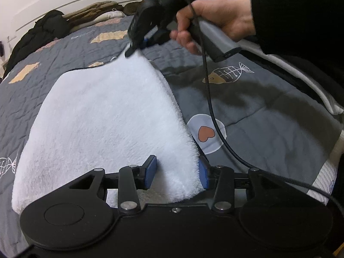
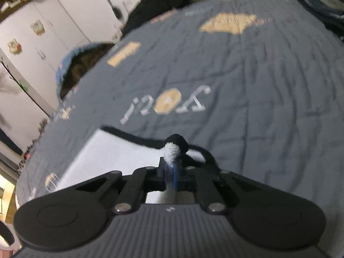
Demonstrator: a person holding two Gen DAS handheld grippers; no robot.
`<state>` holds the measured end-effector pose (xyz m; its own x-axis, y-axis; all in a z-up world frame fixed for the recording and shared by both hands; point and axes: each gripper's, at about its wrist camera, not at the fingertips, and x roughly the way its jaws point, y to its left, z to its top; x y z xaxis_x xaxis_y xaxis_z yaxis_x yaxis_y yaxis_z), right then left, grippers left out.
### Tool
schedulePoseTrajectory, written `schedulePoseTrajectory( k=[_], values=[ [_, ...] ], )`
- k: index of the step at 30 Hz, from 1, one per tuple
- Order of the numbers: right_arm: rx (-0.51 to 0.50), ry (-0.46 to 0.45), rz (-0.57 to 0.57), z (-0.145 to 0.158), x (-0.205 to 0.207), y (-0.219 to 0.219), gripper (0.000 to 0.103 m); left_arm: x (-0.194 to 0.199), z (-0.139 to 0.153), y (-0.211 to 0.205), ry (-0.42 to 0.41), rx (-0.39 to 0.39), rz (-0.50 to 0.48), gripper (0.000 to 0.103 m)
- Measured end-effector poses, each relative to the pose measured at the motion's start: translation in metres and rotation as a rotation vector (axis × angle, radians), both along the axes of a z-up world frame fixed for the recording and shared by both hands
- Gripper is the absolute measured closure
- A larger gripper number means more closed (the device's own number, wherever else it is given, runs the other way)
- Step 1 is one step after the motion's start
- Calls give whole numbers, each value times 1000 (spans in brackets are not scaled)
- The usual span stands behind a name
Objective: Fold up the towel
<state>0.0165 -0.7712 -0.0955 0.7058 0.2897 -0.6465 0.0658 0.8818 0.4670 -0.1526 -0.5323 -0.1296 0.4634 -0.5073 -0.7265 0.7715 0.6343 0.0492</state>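
Note:
A white fluffy towel (image 1: 107, 118) lies spread on the grey quilt, with a thin black trim along its far edge. In the left wrist view my left gripper (image 1: 178, 173) holds the towel's near right corner, which is bunched thick between the blue pads (image 1: 151, 171). My right gripper (image 1: 130, 51), held by a hand (image 1: 215, 21), pinches the far right corner. In the right wrist view that gripper (image 2: 172, 164) is shut on a white tuft with black trim sticking up above the pads. The rest of the towel (image 2: 120, 152) lies flat to its left.
The grey quilt (image 1: 268, 107) with fish and heart prints covers the bed. A black cable (image 1: 215, 118) hangs from the right gripper across the quilt. Dark clothes (image 1: 47, 28) are piled at the far edge. White cupboards (image 2: 43, 32) stand beyond the bed's left side.

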Motion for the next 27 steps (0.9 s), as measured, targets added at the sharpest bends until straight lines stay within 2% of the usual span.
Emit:
schedulePoseTrajectory(
  k=[5,7,9,12,16,18,20,22,25,27],
  values=[
    [31,-118,-14,36,-22,-7,99,1,2,2,9,-9,11,61],
    [6,-114,-23,41,-25,-8,99,2,2,2,13,-8,9,61],
    [-17,-94,-28,33,-26,-11,99,2,2,3,18,-8,7,61],
    [-41,-10,-40,4,-18,-19,99,2,2,4,25,-7,3,61],
    [-51,55,-23,-30,-7,-23,98,3,3,7,39,-11,-4,67],
    [3,60,-44,-35,-8,-29,96,3,5,9,51,-15,-9,67],
    [33,39,-74,-31,-14,-34,91,3,10,12,75,-22,-18,63],
    [1,26,-114,-20,-22,-34,84,4,24,21,97,-46,-31,55],
    [-8,-9,-124,1,-44,-29,84,11,52,45,78,-129,-26,52],
    [-49,-42,-94,17,-67,-12,83,25,67,60,64,-160,9,48]
  ],
)
